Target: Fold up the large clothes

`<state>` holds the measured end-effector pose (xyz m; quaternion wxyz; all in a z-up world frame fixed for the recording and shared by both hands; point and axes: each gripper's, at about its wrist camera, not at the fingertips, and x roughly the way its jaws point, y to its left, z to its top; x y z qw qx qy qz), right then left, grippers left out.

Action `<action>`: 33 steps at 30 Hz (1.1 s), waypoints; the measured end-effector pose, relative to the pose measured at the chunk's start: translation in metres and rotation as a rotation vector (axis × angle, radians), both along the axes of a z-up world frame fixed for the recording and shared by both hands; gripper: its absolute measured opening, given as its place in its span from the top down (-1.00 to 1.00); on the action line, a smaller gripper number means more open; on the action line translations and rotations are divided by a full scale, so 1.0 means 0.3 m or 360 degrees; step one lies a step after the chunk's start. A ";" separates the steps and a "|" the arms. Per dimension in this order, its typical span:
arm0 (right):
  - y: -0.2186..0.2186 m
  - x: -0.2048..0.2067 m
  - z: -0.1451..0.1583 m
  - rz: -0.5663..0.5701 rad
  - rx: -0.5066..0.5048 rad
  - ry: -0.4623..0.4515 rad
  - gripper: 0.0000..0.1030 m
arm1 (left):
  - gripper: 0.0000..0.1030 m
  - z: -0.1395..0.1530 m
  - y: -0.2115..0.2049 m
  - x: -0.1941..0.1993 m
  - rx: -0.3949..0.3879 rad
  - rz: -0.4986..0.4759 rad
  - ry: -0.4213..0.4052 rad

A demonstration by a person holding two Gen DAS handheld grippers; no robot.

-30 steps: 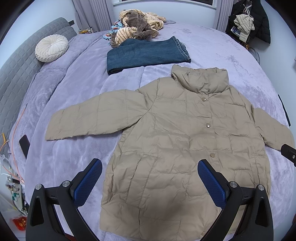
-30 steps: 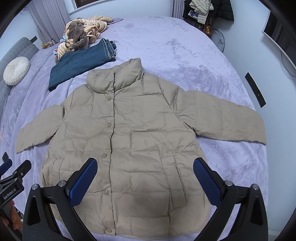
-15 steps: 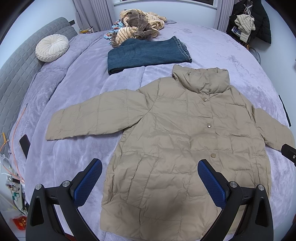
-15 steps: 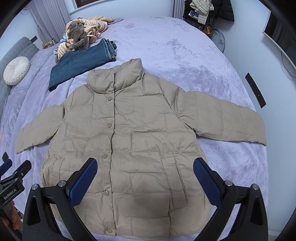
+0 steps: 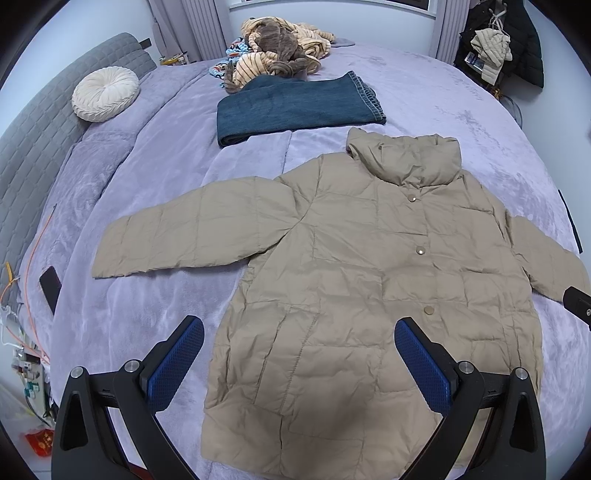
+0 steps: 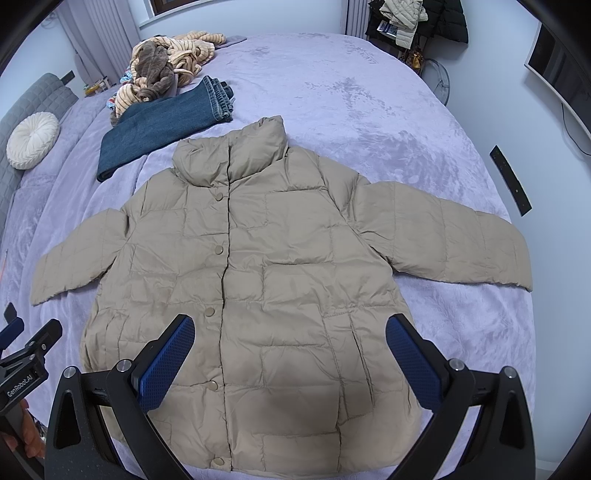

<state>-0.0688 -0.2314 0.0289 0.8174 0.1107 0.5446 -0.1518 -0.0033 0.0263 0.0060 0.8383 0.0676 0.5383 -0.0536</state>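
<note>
Left wrist view showed the left gripper (image 5: 299, 363) held above the near edge of the bed (image 5: 155, 206), its jaws spread wide and grasping nothing, blue pads (image 5: 173, 363) facing each other over the lower hem of the jacket (image 5: 362, 295). Right wrist view showed the right gripper (image 6: 290, 363) likewise with jaws released and empty, poised over the jacket (image 6: 258, 280) near its bottom edge. Neither gripper touched the fabric.

The beige quilted jacket lay flat, front side up, on the lilac bed cover (image 6: 351, 92), collar pointing away from the cameras, snap buttons fastened down the middle and both sleeves stretched outward to the sides. Beyond the collar and apart from it lay a folded pair of jeans (image 5: 295, 105), and past those a heap of striped and brown garments (image 5: 280, 51). A round white cushion (image 5: 105, 94) rested against the grey headboard (image 5: 48, 122) on the left. A dark flat object, possibly a phone (image 5: 50, 286), sat on the cover near the left edge; its identity could not be confirmed. A second dark strip (image 6: 510, 181) lay at the right edge of the bed. Coats (image 6: 417, 16) hung in the far corner. In the right wrist view, part of the left gripper and a fingertip of the person's hand (image 6: 26, 435) appeared at lower left.
</note>
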 end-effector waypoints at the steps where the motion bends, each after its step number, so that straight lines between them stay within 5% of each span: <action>1: 0.000 0.001 0.000 0.0001 0.0001 -0.0001 -1.00 | -1.00 -0.001 0.006 -0.001 -0.0001 0.0002 0.0001; 33: 0.010 0.015 -0.007 0.0002 0.0001 0.0003 -1.00 | -1.00 -0.007 0.008 0.005 0.0002 0.0006 0.0014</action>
